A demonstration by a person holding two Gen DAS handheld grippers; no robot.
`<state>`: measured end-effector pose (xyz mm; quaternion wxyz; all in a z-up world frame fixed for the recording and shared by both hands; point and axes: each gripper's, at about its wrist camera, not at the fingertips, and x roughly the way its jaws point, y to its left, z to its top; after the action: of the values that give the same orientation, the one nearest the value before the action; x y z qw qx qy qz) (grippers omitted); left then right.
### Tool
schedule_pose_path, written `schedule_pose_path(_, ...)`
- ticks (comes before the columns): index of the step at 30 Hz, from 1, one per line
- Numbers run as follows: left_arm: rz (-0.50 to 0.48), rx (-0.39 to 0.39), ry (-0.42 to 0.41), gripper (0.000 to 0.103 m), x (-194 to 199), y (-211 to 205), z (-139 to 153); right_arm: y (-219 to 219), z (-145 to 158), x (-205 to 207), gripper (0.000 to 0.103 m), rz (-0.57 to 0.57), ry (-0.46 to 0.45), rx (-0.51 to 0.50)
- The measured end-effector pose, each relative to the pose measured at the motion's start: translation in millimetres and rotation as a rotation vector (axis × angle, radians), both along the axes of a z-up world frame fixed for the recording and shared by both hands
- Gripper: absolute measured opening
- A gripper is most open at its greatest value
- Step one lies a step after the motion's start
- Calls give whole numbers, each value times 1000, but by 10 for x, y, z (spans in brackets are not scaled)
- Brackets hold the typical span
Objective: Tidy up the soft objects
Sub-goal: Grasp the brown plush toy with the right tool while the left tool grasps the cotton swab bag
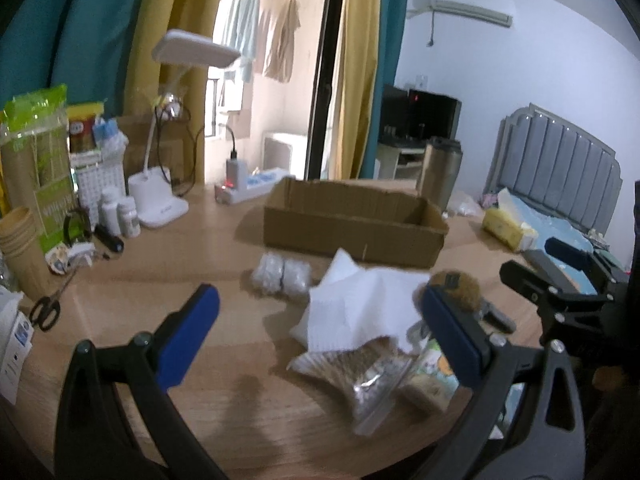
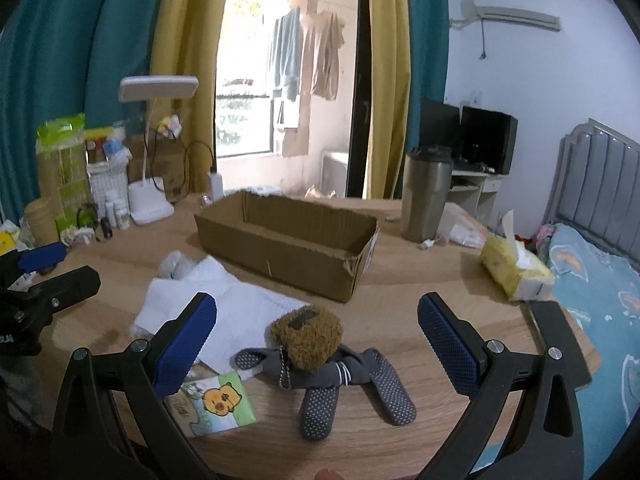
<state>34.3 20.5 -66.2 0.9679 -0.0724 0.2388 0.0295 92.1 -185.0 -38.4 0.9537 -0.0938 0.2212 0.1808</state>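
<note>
Blue-padded, my right gripper [image 2: 318, 332] and left gripper [image 1: 320, 312] both gape empty; fuzzy brown pouch [image 2: 306, 336] on dotted grey socks [image 2: 352, 384] lies lower centre, corrugated box [image 2: 286, 246] beyond.

The white cloth [image 1: 360, 304] hides part of a clear bag [image 1: 368, 376] — contents blurred (perhaps grain).

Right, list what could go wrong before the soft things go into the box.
1. The brown plush pouch lies on the grey socks; the right tool, open around them, may lift both or drop one.
2. The white cloth covers part of the clear bag, so the open left tool could drag the bag along.
3. The cardboard box has a torn corner, and a push might slide it toward the steel tumbler.
</note>
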Motion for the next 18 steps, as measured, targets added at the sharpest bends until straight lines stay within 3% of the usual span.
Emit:
schedule_pose_path(6, -31, -20, 80, 102, 162, -22, -225, 35, -152, 139, 102, 9, 34, -21)
schedule_pose_path(18, -98, 20, 265, 102, 482, -233, -645, 18, -394, 383, 97, 47, 91, -34)
